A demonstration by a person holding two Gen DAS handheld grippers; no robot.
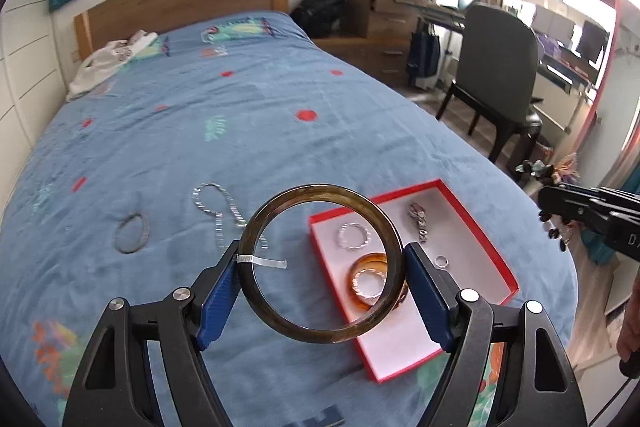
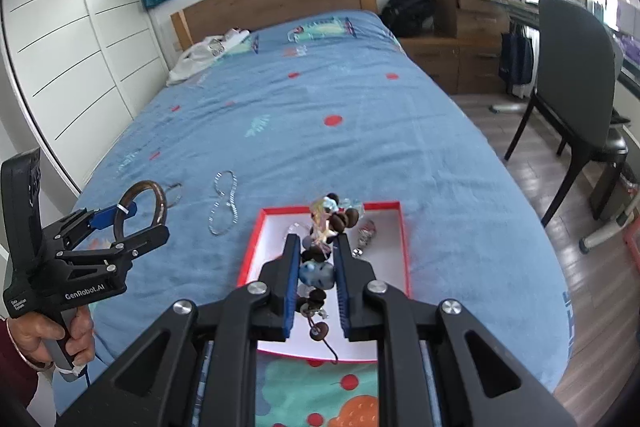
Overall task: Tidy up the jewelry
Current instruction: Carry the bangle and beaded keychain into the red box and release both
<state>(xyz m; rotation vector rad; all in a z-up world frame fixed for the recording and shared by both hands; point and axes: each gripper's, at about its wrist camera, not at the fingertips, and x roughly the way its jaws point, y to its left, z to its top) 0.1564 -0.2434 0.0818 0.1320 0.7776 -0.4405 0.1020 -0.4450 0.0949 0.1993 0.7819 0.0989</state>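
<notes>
We have the left tongs [image 1: 324,267] clamped on the dark brown bangle [image 1: 320,337], held above the bed [image 1: 240,131] at the red tray's [image 1: 476,227] left edge. Right tongs [image 2: 318,259] are closed on a beaded necklace [image 2: 320,273], hanging over the tray.

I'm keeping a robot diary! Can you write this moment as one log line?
left gripper: holds brown bangle | right gripper: holds beaded necklace above red box

Blue patterned bed [image 1: 280,131], red tray [image 1: 472,223], silver chain [image 1: 218,213], grey bangle [image 1: 131,233], white cloth [image 1: 108,63] by headboard
</notes>
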